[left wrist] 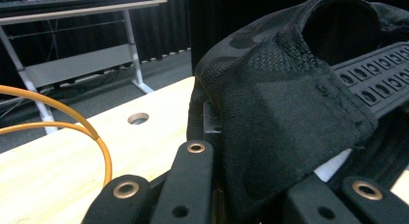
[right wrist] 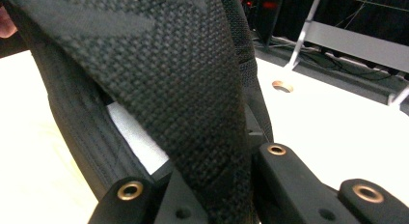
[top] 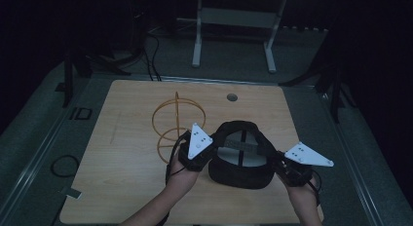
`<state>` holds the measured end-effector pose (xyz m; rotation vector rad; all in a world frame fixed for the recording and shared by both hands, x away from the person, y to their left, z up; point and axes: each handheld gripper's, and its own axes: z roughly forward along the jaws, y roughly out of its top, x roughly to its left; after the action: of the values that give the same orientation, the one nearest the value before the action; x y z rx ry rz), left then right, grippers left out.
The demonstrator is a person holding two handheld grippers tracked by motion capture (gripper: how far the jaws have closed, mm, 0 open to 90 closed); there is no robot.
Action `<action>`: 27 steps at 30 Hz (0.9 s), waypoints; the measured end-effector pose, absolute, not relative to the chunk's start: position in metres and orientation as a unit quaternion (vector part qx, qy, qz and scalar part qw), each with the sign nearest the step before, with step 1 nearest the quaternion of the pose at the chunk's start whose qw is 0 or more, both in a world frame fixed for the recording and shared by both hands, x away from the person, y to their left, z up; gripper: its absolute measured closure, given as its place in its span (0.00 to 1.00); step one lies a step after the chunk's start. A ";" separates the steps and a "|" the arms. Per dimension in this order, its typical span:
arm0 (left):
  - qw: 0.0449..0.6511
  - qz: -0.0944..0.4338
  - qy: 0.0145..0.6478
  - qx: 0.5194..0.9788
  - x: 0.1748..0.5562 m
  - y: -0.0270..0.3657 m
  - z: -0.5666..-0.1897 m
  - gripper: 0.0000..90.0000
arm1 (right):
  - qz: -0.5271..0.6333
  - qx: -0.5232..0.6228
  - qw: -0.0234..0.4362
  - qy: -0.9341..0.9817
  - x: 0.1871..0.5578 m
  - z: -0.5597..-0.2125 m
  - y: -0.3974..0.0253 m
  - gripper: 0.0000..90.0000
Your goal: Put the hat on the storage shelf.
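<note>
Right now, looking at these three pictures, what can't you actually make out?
- Black cap, high view: the front is too dark to read.
- Left gripper, left gripper view: cap fabric covers the gap between its jaws, so the contact is hidden.
- Right gripper, right gripper view: the woven fabric hides the jaw tips.
- Orange wire frame: the left gripper view's left edge cuts it off.

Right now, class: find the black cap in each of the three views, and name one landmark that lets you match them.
High view: the black cap sits low at centre, between the left gripper and right gripper.
Left gripper view: it covers the right half.
Right gripper view: its fabric hangs down the middle.
Shared landmark: the round hole in the table.
</note>
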<state>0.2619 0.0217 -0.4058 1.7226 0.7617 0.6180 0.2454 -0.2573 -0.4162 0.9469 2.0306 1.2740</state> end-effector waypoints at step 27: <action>0.576 0.233 0.300 0.723 0.274 0.008 -0.391 0.98 | 0.503 0.287 0.171 0.797 0.214 -0.434 -0.282 0.34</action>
<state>0.2739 0.0079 -0.3913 1.6932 0.7028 0.5466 0.2137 -0.2819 -0.4336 0.8140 2.2641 1.4290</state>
